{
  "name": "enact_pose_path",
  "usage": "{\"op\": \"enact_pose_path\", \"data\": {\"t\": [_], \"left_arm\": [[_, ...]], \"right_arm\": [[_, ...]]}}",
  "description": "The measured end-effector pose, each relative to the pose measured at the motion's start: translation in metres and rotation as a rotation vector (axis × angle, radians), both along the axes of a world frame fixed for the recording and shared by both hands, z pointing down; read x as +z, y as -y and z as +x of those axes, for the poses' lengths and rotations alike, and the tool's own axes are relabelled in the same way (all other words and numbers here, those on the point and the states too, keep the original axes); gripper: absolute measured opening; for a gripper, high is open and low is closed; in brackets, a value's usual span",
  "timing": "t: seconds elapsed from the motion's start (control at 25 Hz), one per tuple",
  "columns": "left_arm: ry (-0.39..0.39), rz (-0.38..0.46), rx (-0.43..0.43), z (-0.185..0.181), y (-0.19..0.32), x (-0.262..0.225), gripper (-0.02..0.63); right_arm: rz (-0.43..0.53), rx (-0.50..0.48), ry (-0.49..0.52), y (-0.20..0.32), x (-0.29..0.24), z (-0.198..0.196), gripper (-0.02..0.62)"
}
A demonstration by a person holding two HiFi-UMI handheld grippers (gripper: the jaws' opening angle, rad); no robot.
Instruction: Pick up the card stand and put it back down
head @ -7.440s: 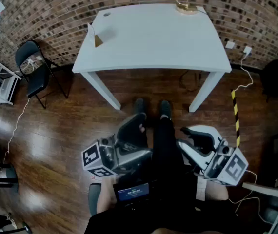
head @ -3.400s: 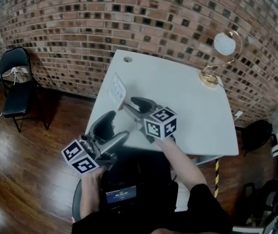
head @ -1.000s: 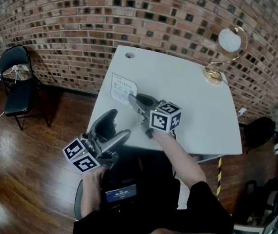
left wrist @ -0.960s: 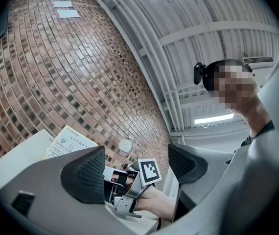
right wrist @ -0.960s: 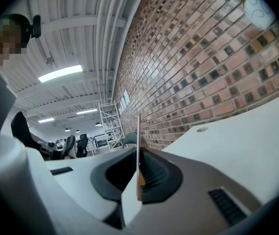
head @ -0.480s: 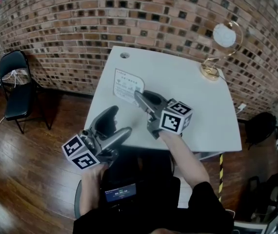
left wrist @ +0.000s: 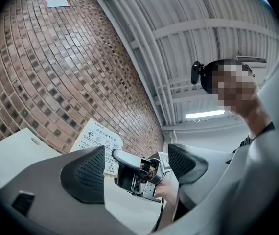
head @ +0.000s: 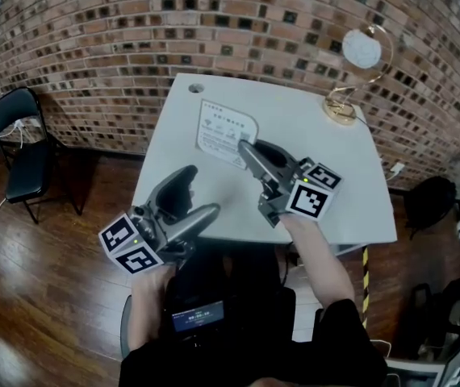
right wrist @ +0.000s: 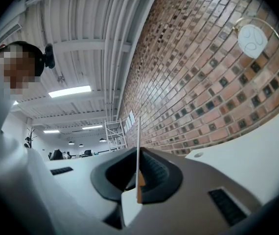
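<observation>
The card stand (head: 226, 131), a white printed card with a small wooden foot, is pinched at its lower edge by my right gripper (head: 246, 149), which is shut on it over the left half of the white table (head: 335, 176). It seems lifted and leaning back. In the right gripper view the card stand (right wrist: 138, 151) shows edge-on between the closed jaws of the right gripper (right wrist: 138, 182). My left gripper (head: 195, 201) hangs open and empty at the table's near left edge. From the left gripper (left wrist: 137, 166) view I see the card stand (left wrist: 96, 140) beyond its spread jaws.
A gold-based lamp (head: 343, 103) with a round white shade stands at the table's far right corner. A brick wall (head: 133, 31) runs behind the table. A black folding chair (head: 22, 135) stands on the wooden floor to the left. A cable hole (head: 195, 89) sits at the far left corner.
The right gripper has carried the card stand to the right and farther over the table, tilting its face more upward. The left gripper has hardly moved.
</observation>
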State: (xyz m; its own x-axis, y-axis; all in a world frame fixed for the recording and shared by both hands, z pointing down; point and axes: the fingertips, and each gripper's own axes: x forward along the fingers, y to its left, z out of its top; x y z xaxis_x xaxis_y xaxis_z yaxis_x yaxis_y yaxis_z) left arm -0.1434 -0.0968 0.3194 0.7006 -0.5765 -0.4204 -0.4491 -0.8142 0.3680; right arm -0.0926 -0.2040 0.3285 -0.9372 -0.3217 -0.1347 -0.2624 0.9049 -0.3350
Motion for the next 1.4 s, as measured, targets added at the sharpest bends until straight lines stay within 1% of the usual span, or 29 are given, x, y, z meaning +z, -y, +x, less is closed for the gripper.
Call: {"op": "enact_pose_path", "data": {"t": [0.28, 0.44, 0.68, 0.96, 1.12, 1.4], "left_arm": [[0.011, 0.004, 0.056, 0.023, 0.004, -0.009, 0.397], [0.016, 0.011, 0.097, 0.037, 0.006, -0.017, 0.397], [0.036, 0.023, 0.148, 0.06, 0.012, -0.025, 0.397], [0.045, 0.018, 0.2, 0.085, 0.017, -0.028, 0.397], [0.051, 0.019, 0.233, 0.099, 0.019, -0.031, 0.397], [0.049, 0.018, 0.309, 0.129, 0.027, -0.036, 0.397]], "right_arm": [[-0.015, 0.01, 0.084, -0.002, -0.02, 0.037, 0.029], [-0.012, 0.023, 0.11, -0.002, -0.03, 0.058, 0.029], [0.05, 0.067, 0.111, -0.005, -0.053, 0.088, 0.029], [0.043, 0.076, 0.155, -0.008, -0.06, 0.118, 0.029], [0.064, 0.109, 0.159, -0.007, -0.067, 0.137, 0.029], [0.07, 0.146, 0.188, -0.005, -0.076, 0.169, 0.029]]}}
